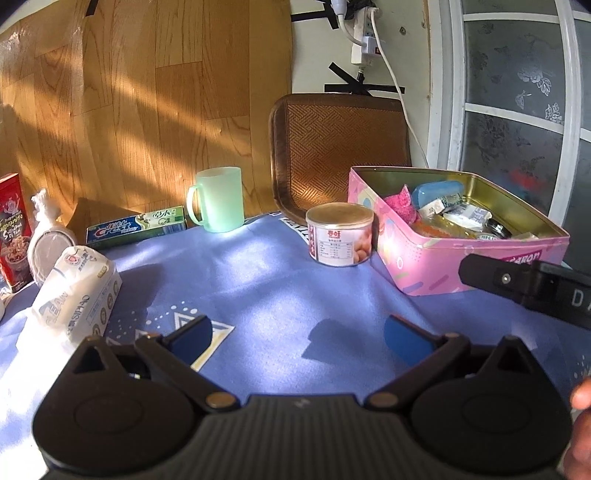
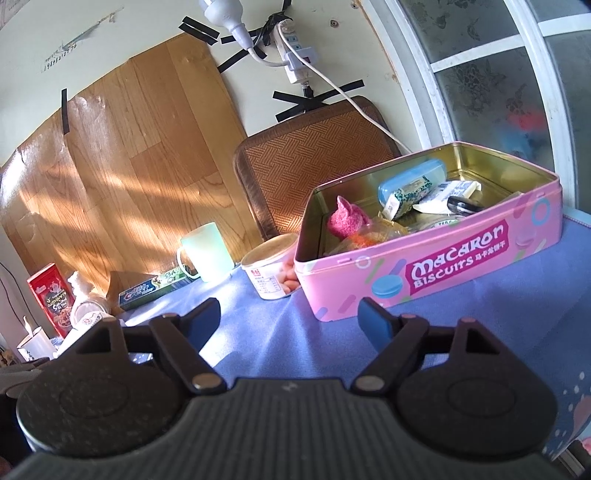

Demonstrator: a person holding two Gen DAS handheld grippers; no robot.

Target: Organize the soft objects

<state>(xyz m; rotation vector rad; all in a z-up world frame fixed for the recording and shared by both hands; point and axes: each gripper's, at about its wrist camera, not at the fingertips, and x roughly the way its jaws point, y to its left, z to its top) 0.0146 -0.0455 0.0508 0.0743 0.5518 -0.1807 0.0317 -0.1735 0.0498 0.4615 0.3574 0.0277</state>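
Both your claws are spread wide with nothing between the blue pads, so you're between picks here. Left claw [image 1: 297,332] hangs low over bare cloth in the middle of the counter [image 1: 280,280]; right claw [image 2: 291,317] sits just in front of the pink Macaron Biscuits tin [image 2: 436,273], angled toward its near wall.

The tin looks like the collecting spot: lid off, open side up, already carrying a fuzzy pink cloth [image 2: 347,218] in its left corner, a blue case [image 2: 410,177] toward the back and a few small wrapped packets [image 2: 406,195]. My guess is soft stuff goes in there and the hard things stay out.

What's left that looks soft is the white tissue pack [image 1: 79,291], lying on its side at the left of the counter, just beside your left claw and well apart from the tin. That's the likely next grab, and it's on the correct side for the left one. It'll squash, so a gentle squeeze should do.

The hard items line the back edge: round can [image 1: 340,234] just beside the tin's left corner, green plastic mug [image 1: 218,199], Crest toothpaste box [image 1: 136,225], red snack box [image 1: 13,229] at far left.

The counter wears a blue-purple cloth with printed white shapes, streaked with sunlight. Behind it there's wood-grain sheeting taped to the wall, a woven brown mat [image 1: 332,147] leaning upright, a power strip [image 1: 364,33] and a frosted floral window on the right.
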